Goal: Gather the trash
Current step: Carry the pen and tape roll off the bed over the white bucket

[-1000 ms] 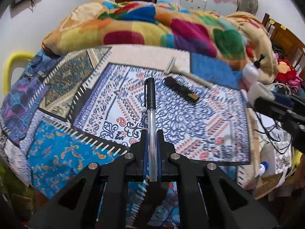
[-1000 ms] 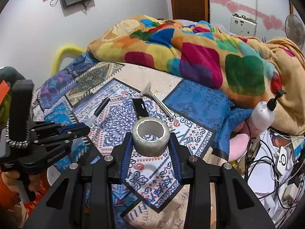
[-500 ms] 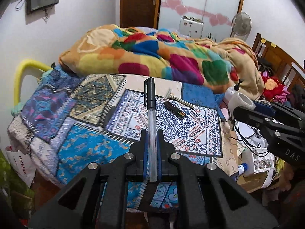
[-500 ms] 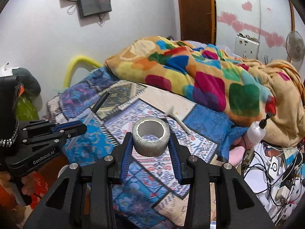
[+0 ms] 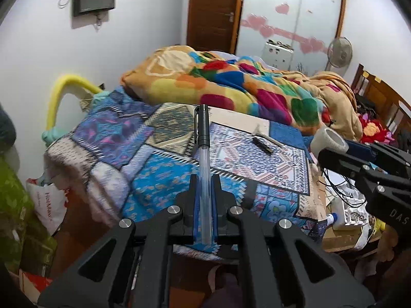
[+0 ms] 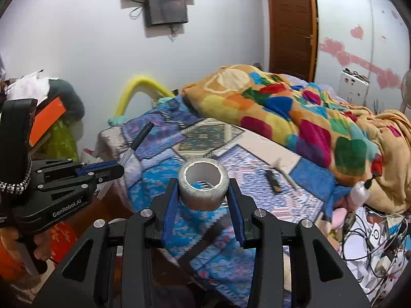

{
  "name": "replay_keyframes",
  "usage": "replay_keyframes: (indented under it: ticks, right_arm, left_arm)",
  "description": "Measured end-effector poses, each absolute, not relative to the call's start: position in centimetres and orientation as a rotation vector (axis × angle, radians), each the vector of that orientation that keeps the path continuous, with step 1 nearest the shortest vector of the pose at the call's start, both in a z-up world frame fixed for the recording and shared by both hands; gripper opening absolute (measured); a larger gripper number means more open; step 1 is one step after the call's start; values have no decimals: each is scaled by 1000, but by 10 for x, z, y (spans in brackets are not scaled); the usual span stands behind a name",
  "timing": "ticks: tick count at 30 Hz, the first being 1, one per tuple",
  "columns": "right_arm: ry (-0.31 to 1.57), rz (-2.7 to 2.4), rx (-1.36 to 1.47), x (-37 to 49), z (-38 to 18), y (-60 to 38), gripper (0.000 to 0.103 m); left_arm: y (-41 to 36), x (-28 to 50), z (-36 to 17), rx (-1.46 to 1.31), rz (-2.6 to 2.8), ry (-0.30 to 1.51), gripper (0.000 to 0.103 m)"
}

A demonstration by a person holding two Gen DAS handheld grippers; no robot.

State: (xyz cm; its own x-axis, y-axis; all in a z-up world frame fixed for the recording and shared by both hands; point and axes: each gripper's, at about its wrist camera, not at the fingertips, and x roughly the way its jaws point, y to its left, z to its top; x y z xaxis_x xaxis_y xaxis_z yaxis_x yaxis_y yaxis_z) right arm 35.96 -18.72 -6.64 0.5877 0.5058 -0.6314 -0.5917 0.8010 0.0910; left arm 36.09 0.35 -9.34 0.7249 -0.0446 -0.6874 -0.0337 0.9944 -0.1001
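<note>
My left gripper (image 5: 204,179) is shut on a clear pen (image 5: 204,159) with a black cap, which sticks straight out ahead of the fingers. The same left gripper (image 6: 113,170) and pen (image 6: 136,143) show at the left of the right wrist view. My right gripper (image 6: 204,192) is shut on a grey roll of tape (image 6: 203,188), hollow core facing up; the roll (image 5: 328,141) also shows at the right of the left wrist view. Both are lifted off the bed. A small black object (image 6: 274,183) and a razor (image 6: 282,170) lie on the patterned bedspread (image 5: 159,174).
A multicoloured blanket (image 5: 231,87) is heaped at the far side of the bed. A bottle (image 6: 361,192), cables and clutter (image 6: 377,238) lie to the right. A white bag (image 5: 48,202) and green fabric (image 5: 15,200) sit at the left. A person's hand (image 6: 38,249) holds the left gripper's handle.
Both grippers have risen and pulled back from the bed, each keeping its item. More of the wall, door and floor-side clutter is now in view.
</note>
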Motion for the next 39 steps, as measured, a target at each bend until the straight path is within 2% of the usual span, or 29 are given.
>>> replay_keyframes:
  ticks: [11, 21, 39]
  right_arm:
    - [706, 753, -154, 325, -73, -118, 34]
    - [790, 846, -197, 311, -105, -51, 34]
    - [1097, 950, -372, 302, -239, 50, 34]
  left_arm:
    - [77, 297, -95, -152, 109, 748, 7]
    - [149, 260, -131, -217, 225, 797, 7]
    - [233, 245, -307, -423, 389, 1074, 7]
